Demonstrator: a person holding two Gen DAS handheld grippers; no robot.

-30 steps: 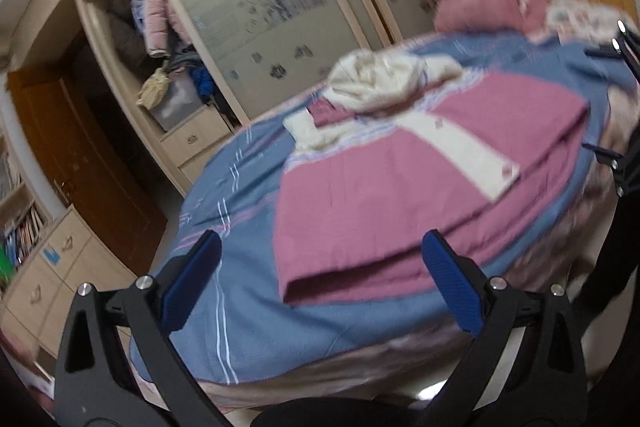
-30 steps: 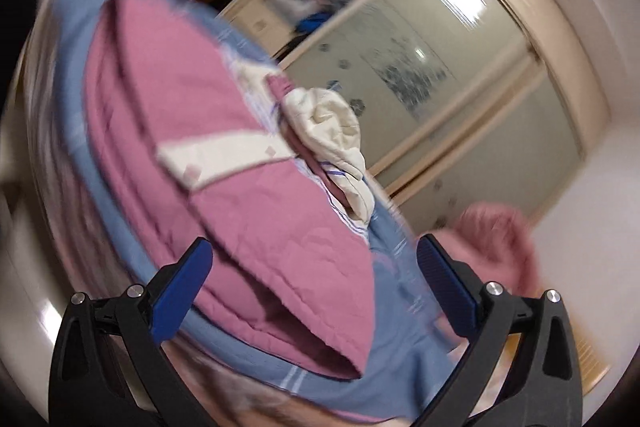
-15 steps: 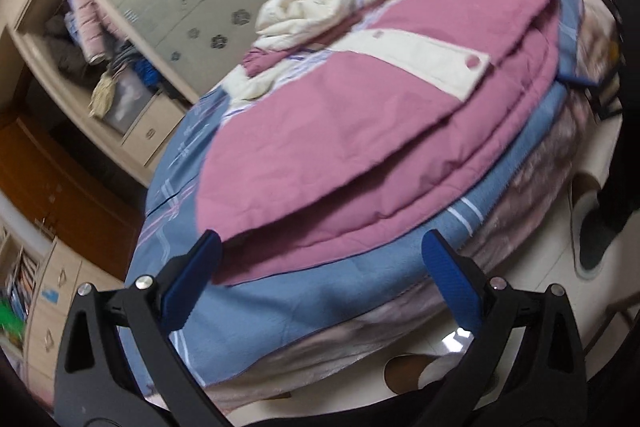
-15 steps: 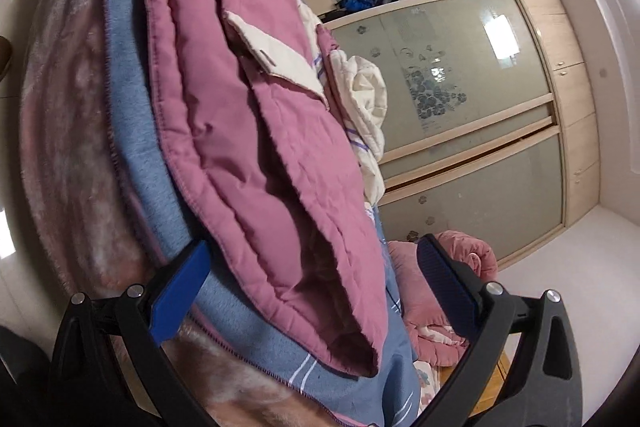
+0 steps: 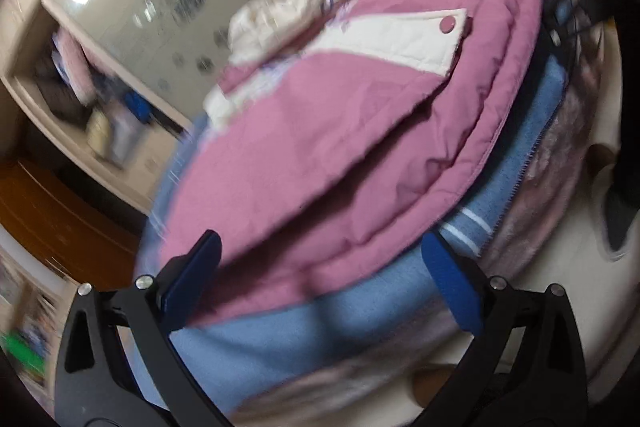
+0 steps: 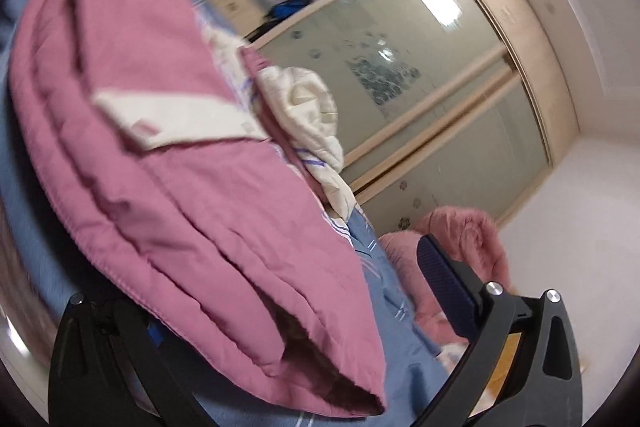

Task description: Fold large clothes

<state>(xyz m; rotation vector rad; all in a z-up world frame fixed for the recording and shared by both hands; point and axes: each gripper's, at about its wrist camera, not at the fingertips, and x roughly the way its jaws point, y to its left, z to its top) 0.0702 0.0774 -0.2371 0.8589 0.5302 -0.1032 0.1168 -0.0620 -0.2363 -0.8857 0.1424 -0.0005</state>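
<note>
A large pink quilted coat with a cream pocket flap and cream hood lies folded in layers on a blue bedspread. My left gripper is open, its jaws wide apart around the coat's near folded edge, close to the cloth. In the right wrist view the same coat fills the left. My right gripper is open at the coat's corner; its left finger is hidden under the pink cloth, its right finger stands free beside it.
A wardrobe with frosted sliding doors and an open shelf section full of clothes stands behind the bed. A pink fluffy blanket lies at the bed's far end. The bed edge and pale floor are at the right.
Both grippers have moved in close to the coat's near edge. The coat's corner now covers my right gripper's left finger. Both stay open.
</note>
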